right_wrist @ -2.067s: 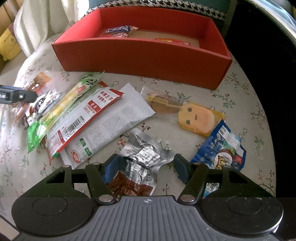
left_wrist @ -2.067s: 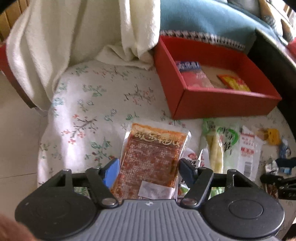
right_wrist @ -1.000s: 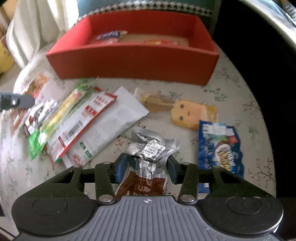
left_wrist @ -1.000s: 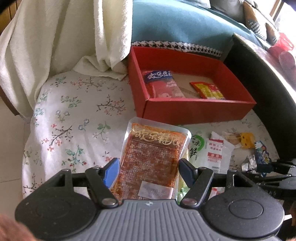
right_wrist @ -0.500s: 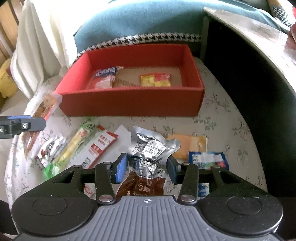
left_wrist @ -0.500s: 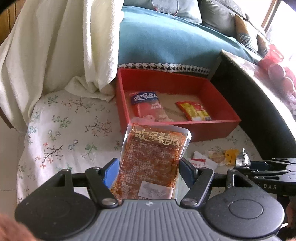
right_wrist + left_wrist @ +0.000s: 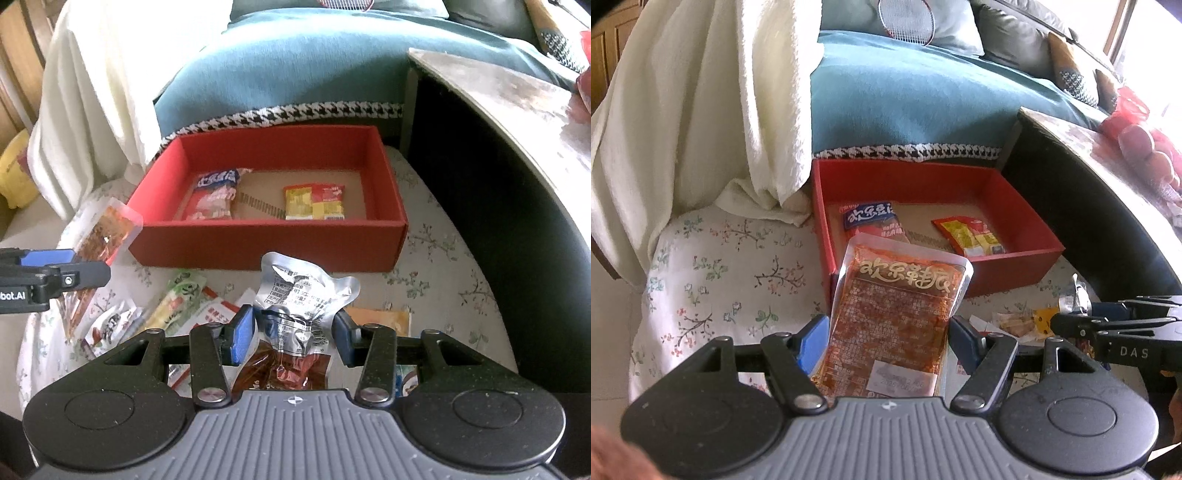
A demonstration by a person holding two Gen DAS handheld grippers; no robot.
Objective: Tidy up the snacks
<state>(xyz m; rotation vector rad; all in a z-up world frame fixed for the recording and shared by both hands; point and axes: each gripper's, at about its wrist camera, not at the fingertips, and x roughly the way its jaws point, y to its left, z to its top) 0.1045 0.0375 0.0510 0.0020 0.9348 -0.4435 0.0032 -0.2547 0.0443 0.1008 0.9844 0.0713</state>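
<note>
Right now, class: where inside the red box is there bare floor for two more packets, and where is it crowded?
In the red box, bare floor lies between the blue-and-pink packet and yellow-and-red packet, and along the far wall. Loose snacks crowd the cloth in front.

On the side of the right gripper, as seen from the left wrist view, the letters "DAS" are printed in white. On the left gripper, seen from the right wrist view, "bot.AI" is read, cut by the frame edge. Gold Chinese characters are printed on the orange snack packet, and its white date label is too blurred to be read.
</note>
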